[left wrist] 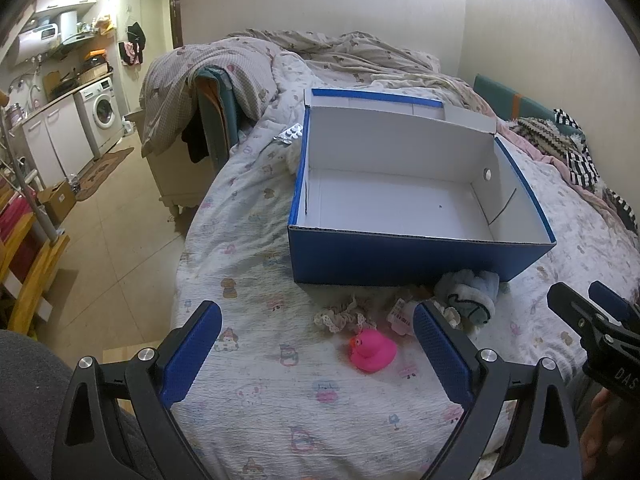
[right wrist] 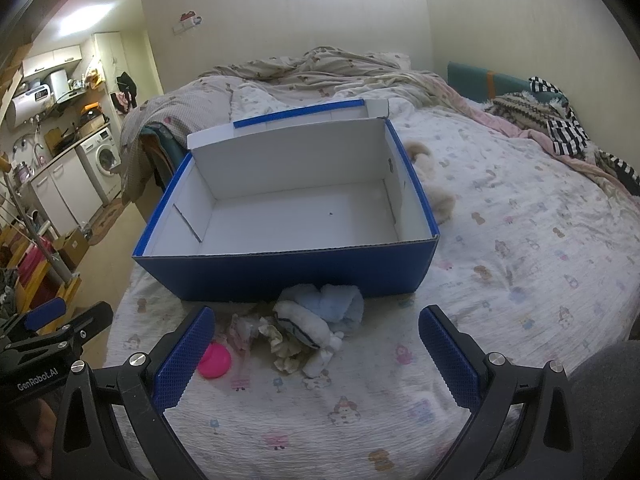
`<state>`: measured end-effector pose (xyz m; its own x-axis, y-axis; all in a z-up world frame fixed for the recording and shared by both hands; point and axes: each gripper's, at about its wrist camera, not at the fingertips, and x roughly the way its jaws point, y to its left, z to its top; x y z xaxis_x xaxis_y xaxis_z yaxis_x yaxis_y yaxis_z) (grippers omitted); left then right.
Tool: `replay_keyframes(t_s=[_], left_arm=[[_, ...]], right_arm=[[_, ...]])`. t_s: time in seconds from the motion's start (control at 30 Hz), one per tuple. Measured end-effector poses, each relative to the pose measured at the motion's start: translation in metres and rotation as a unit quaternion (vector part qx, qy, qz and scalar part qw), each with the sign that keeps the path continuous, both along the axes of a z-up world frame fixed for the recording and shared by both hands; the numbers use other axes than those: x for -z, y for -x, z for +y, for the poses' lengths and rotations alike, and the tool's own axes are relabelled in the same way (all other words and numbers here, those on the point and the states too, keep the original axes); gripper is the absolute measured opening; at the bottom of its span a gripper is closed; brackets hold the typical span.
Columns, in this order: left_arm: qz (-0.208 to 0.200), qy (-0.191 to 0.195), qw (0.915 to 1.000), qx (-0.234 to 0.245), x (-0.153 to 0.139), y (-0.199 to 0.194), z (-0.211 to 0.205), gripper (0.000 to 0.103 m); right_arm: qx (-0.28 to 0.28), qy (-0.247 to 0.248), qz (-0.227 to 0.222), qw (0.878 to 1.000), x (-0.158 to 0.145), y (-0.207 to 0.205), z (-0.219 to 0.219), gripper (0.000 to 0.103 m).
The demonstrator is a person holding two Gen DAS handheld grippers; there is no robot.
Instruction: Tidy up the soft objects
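An open blue cardboard box (left wrist: 420,258) (right wrist: 280,276) with a white, empty inside sits on the bed. In front of it lie a light blue fluffy sock bundle (left wrist: 472,292) (right wrist: 332,304), a cream lace scrunchie (left wrist: 344,316), a crumpled beige cloth (right wrist: 284,344) and a pink rubber duck (left wrist: 372,350) (right wrist: 216,360). My left gripper (left wrist: 320,344) is open just short of the duck, which lies between its fingers' line. My right gripper (right wrist: 316,344) is open, hovering near the sock bundle. Each gripper shows at the edge of the other's view.
A beige plush toy (right wrist: 432,184) lies right of the box. A foil pill pack (left wrist: 290,134) lies at its far left. Rumpled quilts (left wrist: 340,52) and striped clothes (right wrist: 560,132) fill the far bed. The bed edge drops to a tiled floor (left wrist: 116,264) on the left.
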<state>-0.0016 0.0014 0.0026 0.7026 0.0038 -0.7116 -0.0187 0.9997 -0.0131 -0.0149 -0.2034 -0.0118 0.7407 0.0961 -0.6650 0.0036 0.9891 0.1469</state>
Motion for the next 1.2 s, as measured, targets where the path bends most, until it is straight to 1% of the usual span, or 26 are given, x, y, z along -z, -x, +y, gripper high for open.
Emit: replay_keyframes(t_s=[0.37,0.47,0.57,0.77,0.9,1.0,1.1,1.2], left_arm=[[0.001,0.000,1.0000,0.000,0.000,0.000,0.000,0.096],[0.007,0.010,0.9999,-0.001,-0.001,-0.002,0.002,0.096],[0.016,0.022,0.9996,-0.004,-0.003,-0.006,0.005,0.096],[0.033,0.022,0.9992,-0.006,-0.008,-0.020,0.004,0.096],[0.051,0.015,0.9986,-0.006,-0.011,-0.033,0.003,0.096],[0.065,0.018,0.9977,-0.002,-0.012,-0.044,0.004,0.096],[0.087,0.021,0.9959,-0.008,-0.009,-0.058,0.008,0.096],[0.125,0.022,0.9917,-0.018,0.003,-0.071,0.013,0.096]], right_arm=[[-0.001,0.000,0.003,1.000,0.000,0.000,0.000,0.103],[0.001,-0.001,0.004,1.000,0.001,0.000,0.000,0.103],[0.000,-0.018,0.022,1.000,0.005,-0.003,-0.002,0.103],[0.003,-0.032,0.028,0.999,-0.007,-0.012,-0.008,0.103],[-0.005,-0.043,0.032,0.999,-0.017,-0.021,-0.009,0.103],[-0.014,-0.048,0.037,0.998,-0.023,-0.030,-0.010,0.103],[-0.026,-0.063,0.056,0.996,-0.023,-0.044,-0.012,0.103],[-0.041,-0.075,0.087,0.992,-0.016,-0.057,-0.015,0.103]])
